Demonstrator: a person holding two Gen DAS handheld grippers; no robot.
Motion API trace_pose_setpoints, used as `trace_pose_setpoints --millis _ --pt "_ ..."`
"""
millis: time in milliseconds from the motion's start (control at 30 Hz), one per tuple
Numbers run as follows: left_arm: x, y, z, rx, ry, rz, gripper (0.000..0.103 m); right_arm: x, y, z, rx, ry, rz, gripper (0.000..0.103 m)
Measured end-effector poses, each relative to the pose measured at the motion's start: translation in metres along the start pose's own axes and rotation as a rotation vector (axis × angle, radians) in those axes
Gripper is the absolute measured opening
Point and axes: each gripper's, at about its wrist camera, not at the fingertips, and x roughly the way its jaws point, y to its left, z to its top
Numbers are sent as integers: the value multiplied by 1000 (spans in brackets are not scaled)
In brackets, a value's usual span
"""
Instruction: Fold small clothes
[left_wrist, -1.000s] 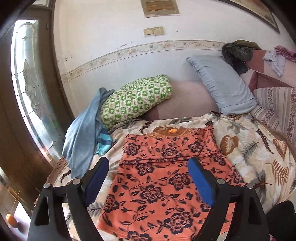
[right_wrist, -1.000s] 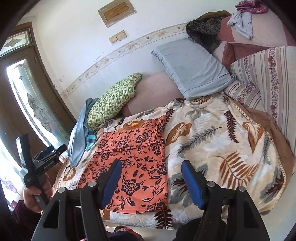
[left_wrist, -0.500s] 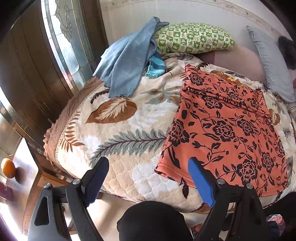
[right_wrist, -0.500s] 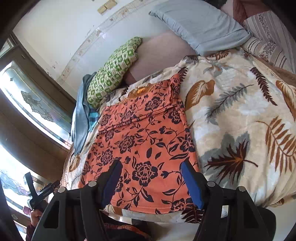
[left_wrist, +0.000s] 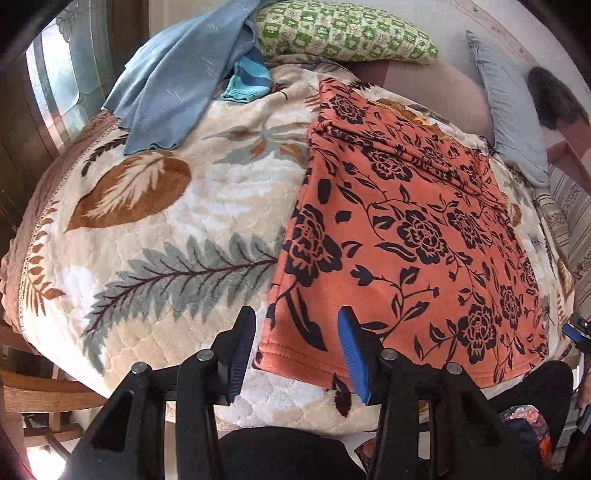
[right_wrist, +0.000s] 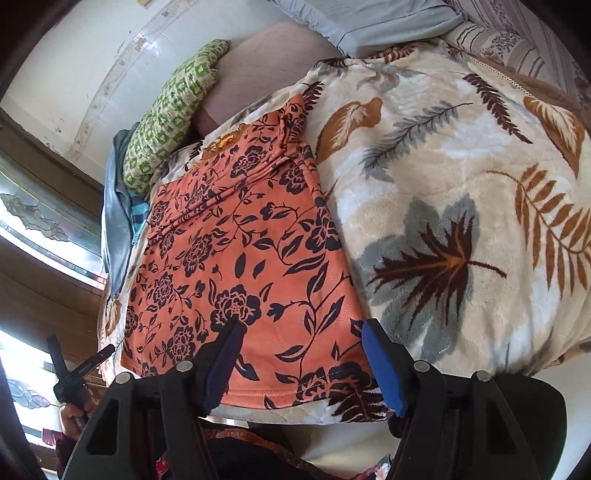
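Near bed's front edge: orange floral garment (left_wrist: 406, 236) lies flat, soft, limp; both tongs (left_wrist: 297, 354) (right_wrist: 303, 365) apart over hem corners — pinch there.

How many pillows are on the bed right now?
2. The green-and-white checked pillow lies at the head of the bed beside the blue-grey knit garment; the pale grey-blue pillow leans farther right. Others may sit out of view.
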Motion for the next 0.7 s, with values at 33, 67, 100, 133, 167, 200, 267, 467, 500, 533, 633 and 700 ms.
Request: trace_pose_setpoints --millis 33,67,100,133,167,200,267,467,500,533,633,700 --pt "2 1 0 -8 -1 4 47 4 0 -1 2 8 -1 70" --pt "5 2 0 -13 3 -3 47 7 -1 -2 5 16 1 70" --pt "8 3 0 -16 9 -22 47 11 -2 -3 11 23 4 70" --pt "12 3 -1 -21 23 -40 47 14 -4 -4 19 29 4 70" --pt "16 4 -2 -27 38 -48 46 17 -7 -4 30 36 3 70" --pt "20 4 -3 -27 48 -55 45 19 -11 -5 44 42 4 70" --pt "24 2 -6 -12 54 -56 37 23 -18 -6 72 54 15 70" --pt "27 3 -8 0 55 -59 15 26 -38 -9 142 70 57 69" --pt "27 3 -7 9 54 -58 15 28 -39 -9 148 76 61 68" --pt "27 1 -7 20 54 -53 15 30 -40 -10 152 79 57 68" --pt "29 1 -6 22 71 -47 42 40 -43 -13 164 110 47 63" --pt "31 0 -7 23 71 -54 48 48 -46 -15 172 131 35 61"
